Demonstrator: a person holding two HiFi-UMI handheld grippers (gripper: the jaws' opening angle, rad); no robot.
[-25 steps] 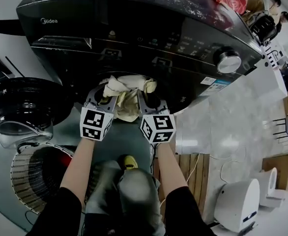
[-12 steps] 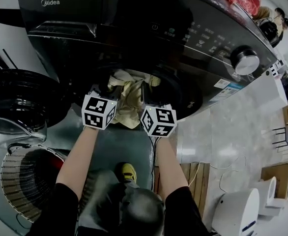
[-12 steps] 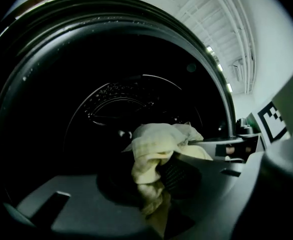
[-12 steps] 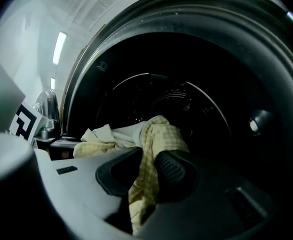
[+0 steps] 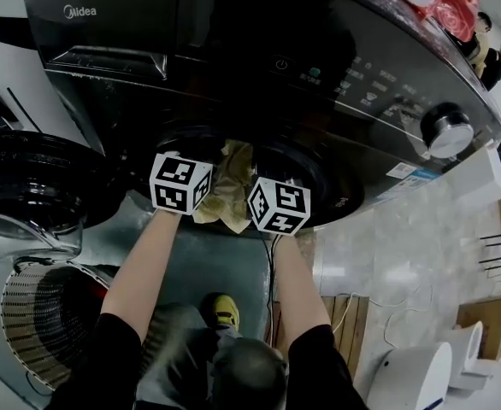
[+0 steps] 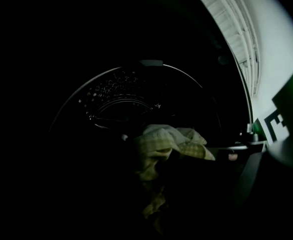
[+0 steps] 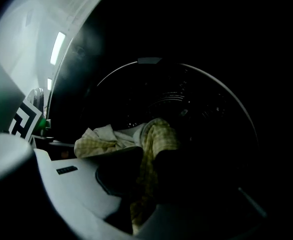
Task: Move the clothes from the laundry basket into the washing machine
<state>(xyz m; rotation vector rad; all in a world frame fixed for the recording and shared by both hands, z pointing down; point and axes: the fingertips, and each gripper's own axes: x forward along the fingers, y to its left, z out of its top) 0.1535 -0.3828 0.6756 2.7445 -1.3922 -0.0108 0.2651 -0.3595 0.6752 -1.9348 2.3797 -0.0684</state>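
Moved: left gripper [image 5: 180,182] and right gripper [image 5: 277,204] have pushed deeper into the door mouth than half a second ago, and less of the yellow-checked cloth [image 5: 227,196] hangs outside.
Basket: the white slatted laundry basket [image 5: 37,314] sits on the floor behind the left gripper and off to its left. Its inside is in shadow, so I can't tell what it holds.
Left claw: jaws closed tight on a fold of the cloth, which bunches just past the tips and trails down between them.
Right claw: clamped on the same cloth, just beside the left gripper.
Cloth: stretched between the two grippers at the rim, part of it inside the drum [image 6: 121,94] and a tail hanging below.
Drum: dark, with a perforated back wall beyond the jaws.
Machine: a black washing machine [image 5: 336,75], its door [image 5: 28,186] swung open left of the left gripper.
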